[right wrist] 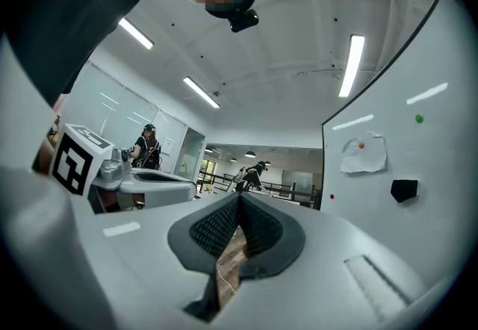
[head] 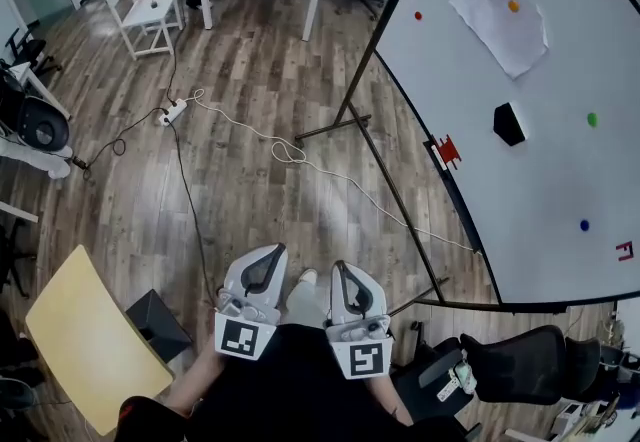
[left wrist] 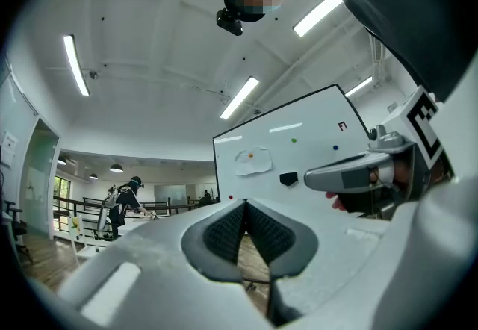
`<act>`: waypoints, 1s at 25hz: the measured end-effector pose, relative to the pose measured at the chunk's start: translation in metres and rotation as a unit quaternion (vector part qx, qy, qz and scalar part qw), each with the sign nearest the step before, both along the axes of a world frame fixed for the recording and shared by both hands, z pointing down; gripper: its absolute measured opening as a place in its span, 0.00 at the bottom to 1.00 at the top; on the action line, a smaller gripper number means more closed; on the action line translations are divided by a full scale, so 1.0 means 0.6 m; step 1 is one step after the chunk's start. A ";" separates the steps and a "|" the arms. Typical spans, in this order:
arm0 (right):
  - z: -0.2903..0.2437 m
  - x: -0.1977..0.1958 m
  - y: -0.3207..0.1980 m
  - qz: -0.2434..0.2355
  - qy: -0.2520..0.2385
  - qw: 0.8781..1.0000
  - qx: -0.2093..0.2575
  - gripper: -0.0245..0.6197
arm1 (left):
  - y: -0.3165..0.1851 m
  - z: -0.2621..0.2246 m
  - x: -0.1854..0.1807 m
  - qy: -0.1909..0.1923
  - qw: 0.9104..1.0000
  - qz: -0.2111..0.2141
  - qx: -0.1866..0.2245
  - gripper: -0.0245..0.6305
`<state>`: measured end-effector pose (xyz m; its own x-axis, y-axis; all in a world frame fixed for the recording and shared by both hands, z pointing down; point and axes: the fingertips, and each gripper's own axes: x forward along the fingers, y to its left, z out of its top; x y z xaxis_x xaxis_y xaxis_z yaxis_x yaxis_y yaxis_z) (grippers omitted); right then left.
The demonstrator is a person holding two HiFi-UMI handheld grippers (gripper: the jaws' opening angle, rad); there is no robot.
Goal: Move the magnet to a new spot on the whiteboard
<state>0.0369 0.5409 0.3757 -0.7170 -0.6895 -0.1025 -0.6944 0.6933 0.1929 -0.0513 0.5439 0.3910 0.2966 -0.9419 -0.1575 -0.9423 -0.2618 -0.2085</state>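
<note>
Facing glossy white whiteboard [head: 520,180] on thin dark metal stand, over wood-plank floor [head: 250,80]. Holding left gripper [head: 270,258] and right gripper [head: 342,275], smooth white plastic shells, side by side, well apart from the board. Pressing ribbed black pads [left wrist: 224,235] together on both, nothing clamped. Sticking to the board: small round glossy dots, namely orange magnet [head: 513,5] pinning crumpled paper sheet [head: 495,30], red magnet [head: 418,16] near bottom edge, green magnet [head: 592,118], blue magnet [head: 584,225]. Angular black eraser [head: 509,123] sitting between them.
</note>
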 end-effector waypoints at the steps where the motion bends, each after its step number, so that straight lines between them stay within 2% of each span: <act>1: -0.001 0.003 -0.020 -0.003 0.003 1.000 0.001 0.04 | -0.020 0.001 0.003 0.002 1.000 -0.002 -0.003 0.04; 12: -0.008 0.070 -0.222 -0.024 -0.007 1.000 0.007 0.04 | -0.216 -0.013 0.067 -0.012 1.000 -0.018 0.011 0.04; 25: -0.024 0.127 -0.340 -0.019 -0.025 0.999 0.024 0.04 | -0.324 -0.023 0.104 -0.022 0.999 -0.030 0.012 0.04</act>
<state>0.1133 0.3369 0.3613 -0.7361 -0.6551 -0.1701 -0.6768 0.7105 0.1926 0.0113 0.3492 0.3771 0.2459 -0.9545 -0.1684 -0.9461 -0.1986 -0.2558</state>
